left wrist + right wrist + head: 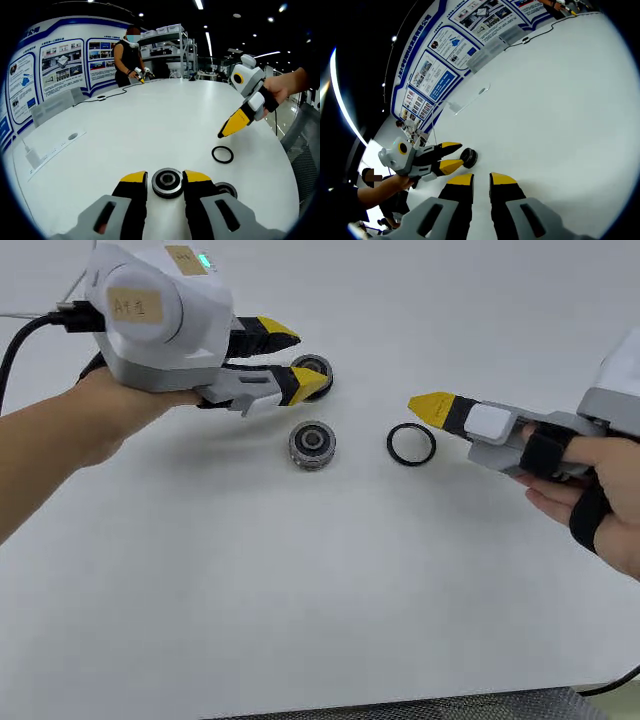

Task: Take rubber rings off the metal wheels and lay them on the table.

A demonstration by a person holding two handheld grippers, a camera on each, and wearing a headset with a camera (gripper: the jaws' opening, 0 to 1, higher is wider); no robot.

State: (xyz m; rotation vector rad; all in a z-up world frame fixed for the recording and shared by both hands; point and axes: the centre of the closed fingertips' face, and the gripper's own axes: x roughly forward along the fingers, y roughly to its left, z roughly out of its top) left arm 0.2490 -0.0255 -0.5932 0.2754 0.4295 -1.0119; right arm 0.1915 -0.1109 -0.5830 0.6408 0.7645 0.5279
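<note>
left gripper (303, 357) jaws spread open round a dark-rimmed round metal wheel (167, 183), right gripper (481, 178) barely parted, holding nothing, tip near a loose black rubber ring (391, 447)

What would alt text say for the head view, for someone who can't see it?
Over a white table, the left claw holds its open yellow tips either side of a metal wheel. A second wheel and a loose black rubber ring lie nearby, with the right claw pointing toward the ring.
</note>
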